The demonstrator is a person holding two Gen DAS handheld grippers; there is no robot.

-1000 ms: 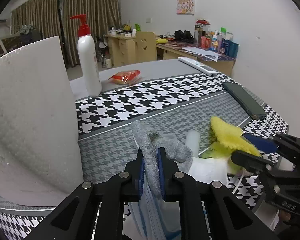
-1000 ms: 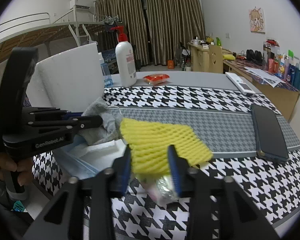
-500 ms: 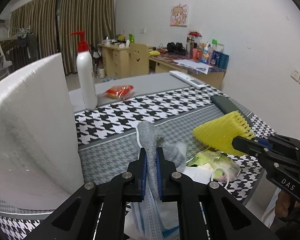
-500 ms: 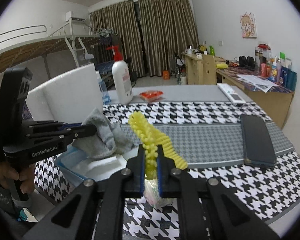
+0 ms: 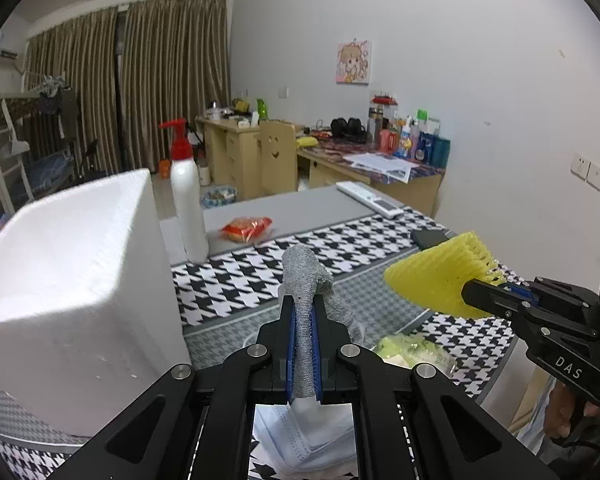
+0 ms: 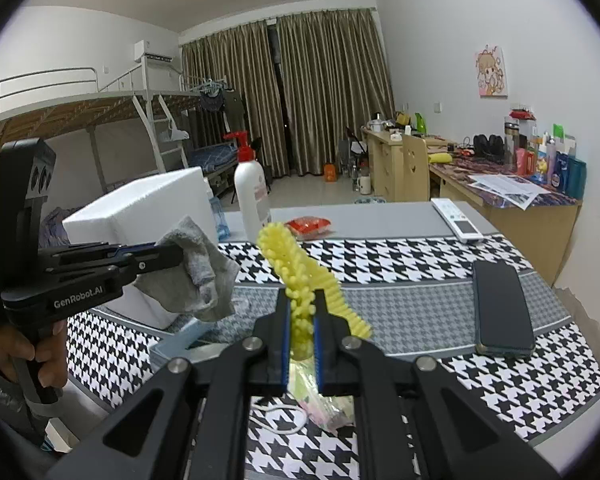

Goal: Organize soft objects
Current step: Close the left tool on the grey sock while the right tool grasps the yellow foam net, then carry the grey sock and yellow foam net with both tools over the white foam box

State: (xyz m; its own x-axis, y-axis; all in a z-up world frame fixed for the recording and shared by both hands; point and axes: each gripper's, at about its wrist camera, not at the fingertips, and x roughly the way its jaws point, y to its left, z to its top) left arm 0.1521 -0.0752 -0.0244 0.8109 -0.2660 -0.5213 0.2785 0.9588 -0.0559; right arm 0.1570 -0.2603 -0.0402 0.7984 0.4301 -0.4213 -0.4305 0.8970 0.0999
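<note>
Left gripper clamped tight on grey sock, held clear above the table; white foam box stands just to its left, so the left hand is the nearer to it. Right gripper pinched shut on yellow foam net, which slants up and away from the jaws; box well off to that gripper's left, beyond the sock.

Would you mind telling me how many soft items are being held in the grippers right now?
2. The grey sock is pinched in the left gripper, and the yellow foam net in the right gripper, both above the table. More soft items lie below, partly hidden.
</note>
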